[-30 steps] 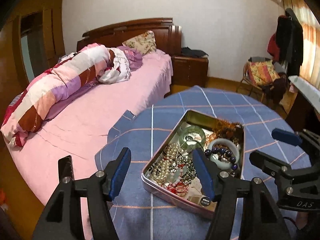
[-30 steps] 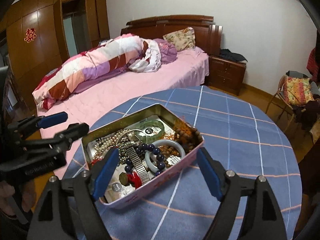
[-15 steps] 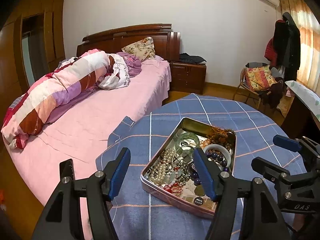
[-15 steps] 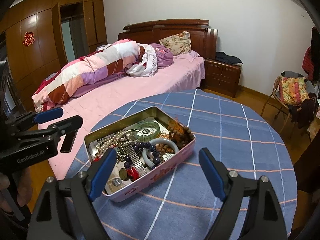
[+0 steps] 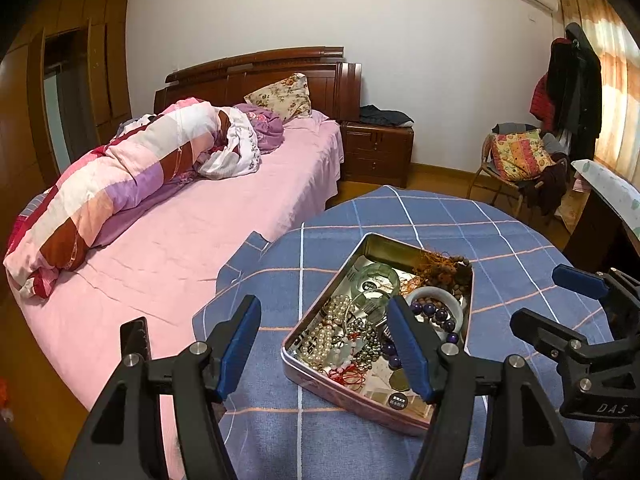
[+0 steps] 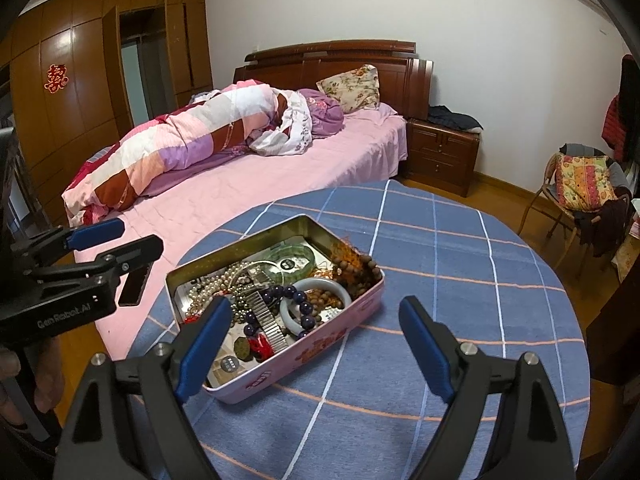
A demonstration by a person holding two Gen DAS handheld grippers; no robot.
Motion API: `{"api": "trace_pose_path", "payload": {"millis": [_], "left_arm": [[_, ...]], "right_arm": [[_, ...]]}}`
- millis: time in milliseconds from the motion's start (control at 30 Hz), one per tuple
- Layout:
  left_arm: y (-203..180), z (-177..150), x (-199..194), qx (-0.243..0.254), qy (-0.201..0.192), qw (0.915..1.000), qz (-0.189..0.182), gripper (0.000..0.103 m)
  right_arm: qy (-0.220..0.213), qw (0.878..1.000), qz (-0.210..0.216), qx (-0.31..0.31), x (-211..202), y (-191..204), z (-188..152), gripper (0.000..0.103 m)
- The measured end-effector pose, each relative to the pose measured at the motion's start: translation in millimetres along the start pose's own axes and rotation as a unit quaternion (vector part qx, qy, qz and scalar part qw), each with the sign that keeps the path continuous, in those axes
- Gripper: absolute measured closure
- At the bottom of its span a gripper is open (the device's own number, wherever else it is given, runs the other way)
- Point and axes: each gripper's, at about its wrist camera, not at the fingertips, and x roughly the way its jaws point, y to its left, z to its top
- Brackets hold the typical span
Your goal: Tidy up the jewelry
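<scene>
Both grippers hover above the blue checked surface [image 6: 460, 280], neither touching anything. The left gripper [image 5: 324, 344] has its fingers spread wide with nothing between them, and the right gripper [image 6: 316, 344] likewise gapes empty. The pink tin [image 6: 320, 344] heaped with jewelry sits on the surface at about eleven o'clock from the right gripper, one o'clock from the left. A white bangle [image 6: 316, 298] lies inside among dark purple beads [image 6: 298, 300].
</scene>
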Motion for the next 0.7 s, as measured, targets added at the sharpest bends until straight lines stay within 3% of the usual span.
{"api": "trace_pose_path", "payload": {"millis": [700], "left_arm": [[-0.9, -2.7, 3.7, 0.003, 0.003, 1.0, 0.003, 0.037]], "right_arm": [[0.003, 1.0, 0.001, 0.0, -0.6, 0.8, -1.1, 0.014]]}}
